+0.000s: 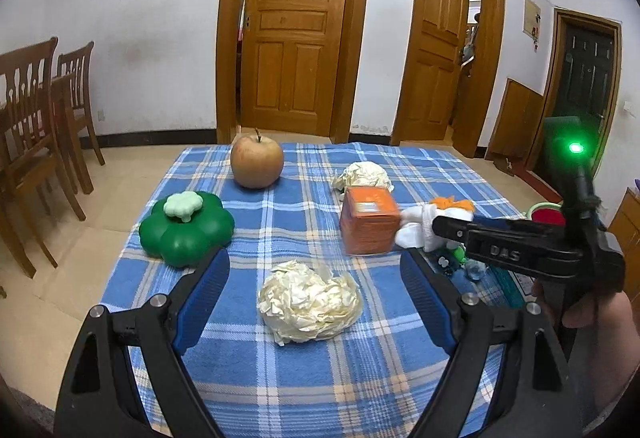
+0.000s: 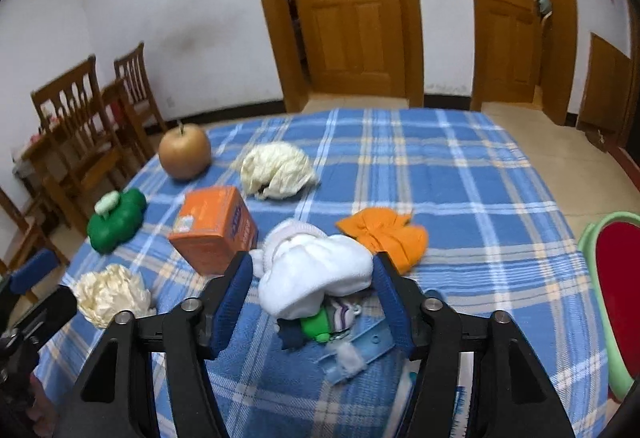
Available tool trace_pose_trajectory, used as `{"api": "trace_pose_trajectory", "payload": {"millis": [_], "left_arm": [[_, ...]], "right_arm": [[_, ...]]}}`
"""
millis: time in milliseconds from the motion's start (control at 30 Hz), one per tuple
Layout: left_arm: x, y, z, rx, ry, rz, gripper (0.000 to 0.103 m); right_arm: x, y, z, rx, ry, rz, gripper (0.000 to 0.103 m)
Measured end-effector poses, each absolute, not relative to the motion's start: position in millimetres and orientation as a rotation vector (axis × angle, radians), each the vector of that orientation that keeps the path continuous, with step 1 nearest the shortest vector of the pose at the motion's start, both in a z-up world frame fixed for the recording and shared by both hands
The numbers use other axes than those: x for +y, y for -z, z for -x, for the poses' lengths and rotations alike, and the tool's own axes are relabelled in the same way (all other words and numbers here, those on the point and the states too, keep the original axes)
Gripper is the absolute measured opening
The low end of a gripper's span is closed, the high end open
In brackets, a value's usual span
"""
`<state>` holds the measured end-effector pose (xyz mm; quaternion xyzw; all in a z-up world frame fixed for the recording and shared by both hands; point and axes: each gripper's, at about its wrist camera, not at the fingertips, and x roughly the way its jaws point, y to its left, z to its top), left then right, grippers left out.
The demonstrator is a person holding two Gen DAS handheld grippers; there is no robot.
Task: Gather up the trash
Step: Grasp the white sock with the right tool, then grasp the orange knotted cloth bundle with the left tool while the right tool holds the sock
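A crumpled cream paper ball lies on the blue plaid tablecloth. It sits between the spread fingers of my left gripper, which is open, with a gap on each side. A second paper ball lies farther back. My right gripper has both blue pads against the sides of a bundled white sock. The sock rests on a small pile with a green piece and a pale blue strip. In the left wrist view the right gripper reaches in from the right at the sock.
An orange box stands just left of the sock, and an orange cloth lies to its right. An apple and a green clover-shaped container sit on the left. A red bin with a green rim stands off the right edge. Wooden chairs are left.
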<state>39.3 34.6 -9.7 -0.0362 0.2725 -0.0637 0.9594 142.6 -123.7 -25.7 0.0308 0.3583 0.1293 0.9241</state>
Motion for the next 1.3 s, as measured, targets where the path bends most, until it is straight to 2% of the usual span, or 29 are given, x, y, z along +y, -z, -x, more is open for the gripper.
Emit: {"api": "trace_pose_trajectory", "payload": {"millis": [67, 100, 367, 567, 667, 767, 800, 967, 1233, 1300], "left_arm": [[32, 9, -38, 0.546, 0.131, 0.060, 0.086], [30, 9, -38, 0.547, 0.133, 0.052, 0.086], [11, 9, -47, 0.547, 0.182, 0.070, 0.086], [-34, 6, -52, 0.510, 0.262, -0.066, 0.086], [-49, 12, -74, 0.579, 0.314, -0.060, 0.086], [-59, 24, -104, 0.710, 0.398, -0.016, 0.072], [-62, 27, -111, 0.737, 0.422, 0.001, 0.072], [-78, 29, -132, 0.751, 0.457, 0.038, 0.071], [-116, 50, -186, 0.890, 0.497, 0.065, 0.070], [-118, 54, -190, 0.923, 0.491, 0.075, 0.058]], "right_arm": [[-124, 27, -144, 0.744, -0.274, -0.067, 0.016], [-127, 25, -141, 0.724, -0.276, -0.082, 0.014], [-150, 11, -114, 0.586, -0.171, -0.142, 0.013], [-177, 1, -88, 0.486, 0.057, -0.129, 0.013], [-192, 1, -90, 0.483, 0.123, -0.133, 0.013], [-208, 3, -90, 0.493, 0.156, -0.187, 0.013], [-213, 3, -90, 0.491, 0.174, -0.196, 0.013], [-217, 3, -88, 0.477, 0.186, -0.182, 0.013], [-207, 1, -87, 0.460, 0.148, -0.129, 0.013], [-208, 1, -88, 0.461, 0.139, -0.136, 0.014]]}}
